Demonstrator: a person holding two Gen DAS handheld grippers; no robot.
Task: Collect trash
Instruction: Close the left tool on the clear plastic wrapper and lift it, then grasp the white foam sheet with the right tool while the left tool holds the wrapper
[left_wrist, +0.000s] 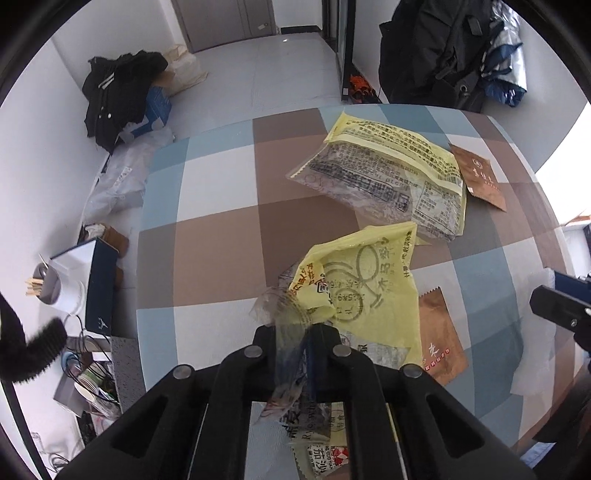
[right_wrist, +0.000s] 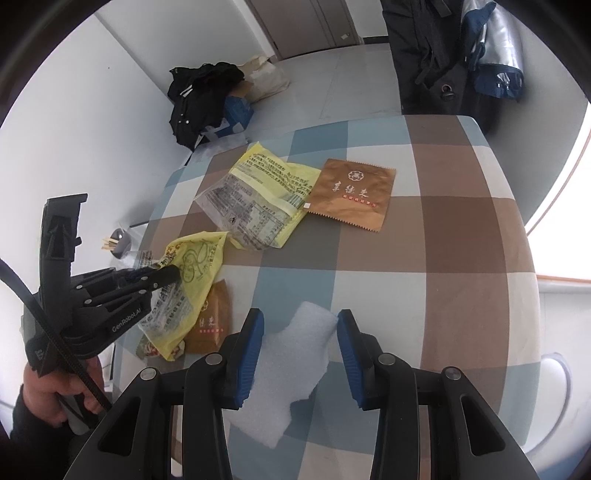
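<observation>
Left gripper (left_wrist: 295, 332) is clamping the yellow wrapper (left_wrist: 369, 280); right gripper (right_wrist: 300, 354) is straddling the foam (right_wrist: 291, 354), untouched; lifting slowly should be keeping the wrapper pinched.

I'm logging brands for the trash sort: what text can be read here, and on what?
"GenRoboLAI": on the left gripper body.
"Rye": on the clear-and-yellow wrapper in its jaws.
Large Chinese characters on the brown sachet: not surely readable.
Fine print on the far yellow wrapper: too small.
</observation>
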